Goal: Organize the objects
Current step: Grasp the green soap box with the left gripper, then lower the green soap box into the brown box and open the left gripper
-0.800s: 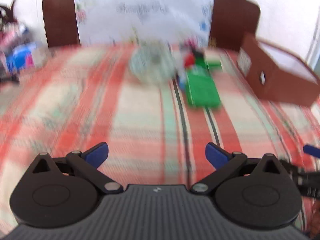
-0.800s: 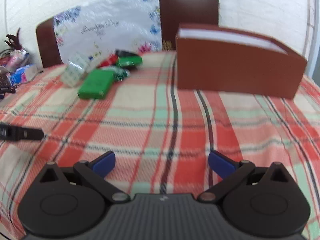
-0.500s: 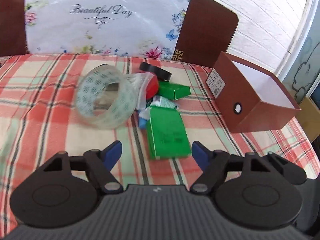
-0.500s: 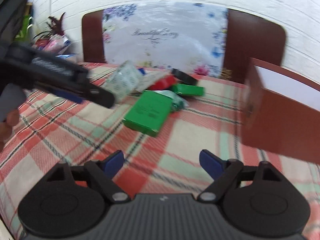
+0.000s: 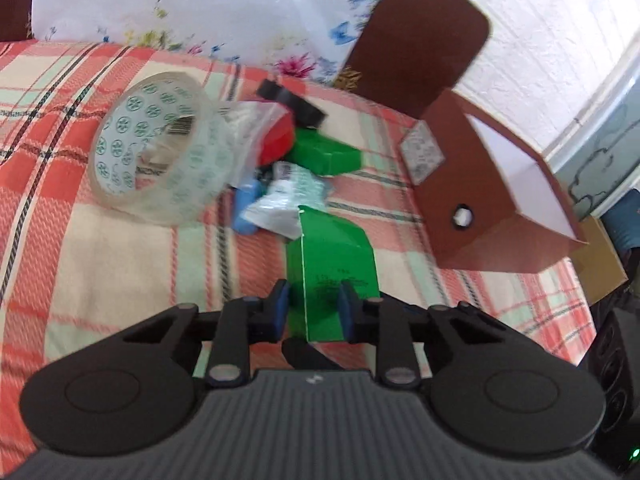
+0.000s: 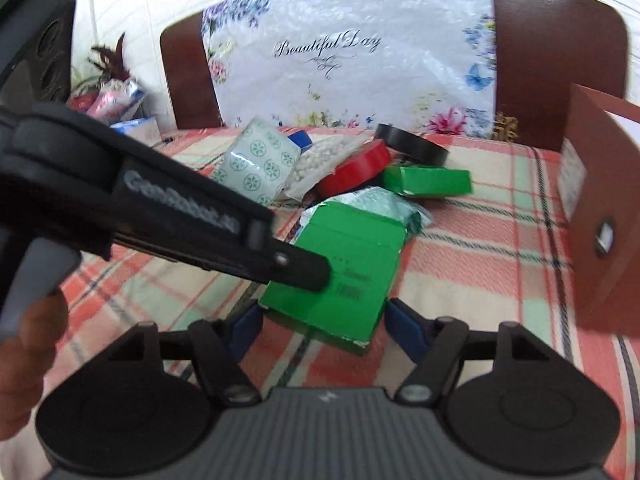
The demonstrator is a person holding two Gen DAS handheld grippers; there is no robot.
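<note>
My left gripper [image 5: 312,312] is shut on the near end of a flat green box [image 5: 334,258], tilting it up on edge; the box also shows in the right wrist view [image 6: 348,264]. My right gripper [image 6: 320,322] is open, its blue pads on either side of the box's near edge, not touching it. The left gripper's body [image 6: 160,216] crosses the right view from the left. Behind lie a clear tape roll [image 5: 160,152], red tape [image 6: 356,168], black tape [image 6: 412,146], a smaller green box [image 6: 428,180] and a plastic pouch [image 5: 288,204].
An open brown cardboard box [image 5: 480,184] stands at the right on the plaid cloth [image 5: 100,240]. A floral "Beautiful Day" bag [image 6: 352,52] leans on a brown headboard [image 6: 560,40] behind the pile. Clutter sits at the far left [image 6: 116,96].
Both grippers moved forward to the flat green box. My left gripper closed on its near end and tipped it up. My right gripper came up to its edge, still open.
</note>
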